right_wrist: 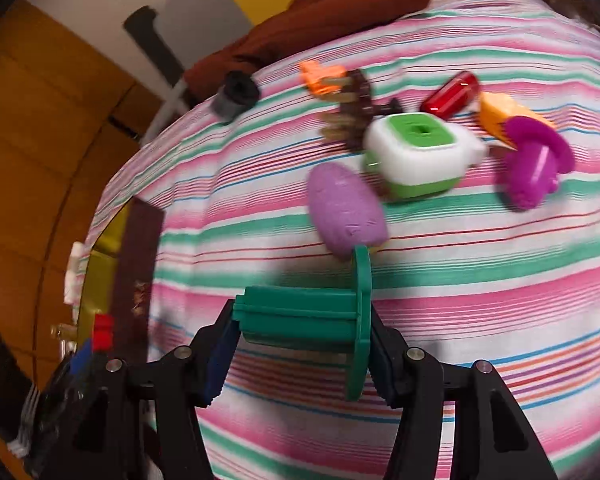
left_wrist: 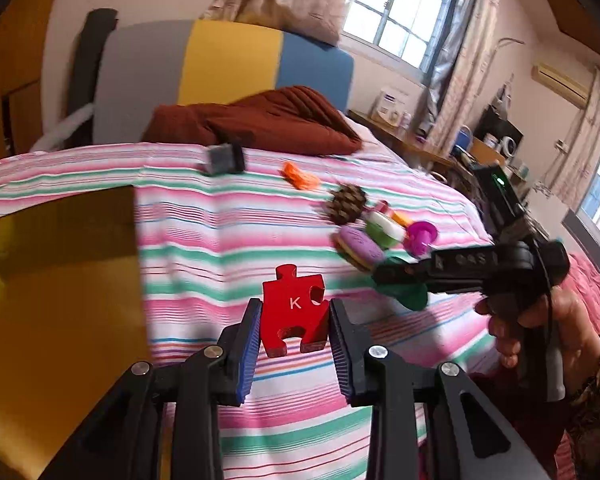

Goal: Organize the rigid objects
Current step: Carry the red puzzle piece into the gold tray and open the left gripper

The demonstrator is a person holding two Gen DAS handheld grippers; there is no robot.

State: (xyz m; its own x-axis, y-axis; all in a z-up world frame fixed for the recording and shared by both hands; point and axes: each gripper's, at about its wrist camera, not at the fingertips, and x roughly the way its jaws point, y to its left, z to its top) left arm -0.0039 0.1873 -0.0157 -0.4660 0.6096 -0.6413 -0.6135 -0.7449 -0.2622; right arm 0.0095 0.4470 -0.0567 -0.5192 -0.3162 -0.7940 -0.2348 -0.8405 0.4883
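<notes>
the striped bed (left_wrist: 260, 216) carries the pile; my left gripper (left_wrist: 296, 332) is clamped on the red k puzzle piece (left_wrist: 294, 312), upright — my right gripper (right_wrist: 300, 344) grips the green flanged piece (right_wrist: 312, 316), long axis crosswise, apparently lifted — nearer the pile.

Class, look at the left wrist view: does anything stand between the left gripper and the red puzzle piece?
Nothing visible does. The red puzzle piece already sits upright between the jaws of the left gripper, both pads against its sides. The other toys lie farther off on the striped bedsheet.
</notes>
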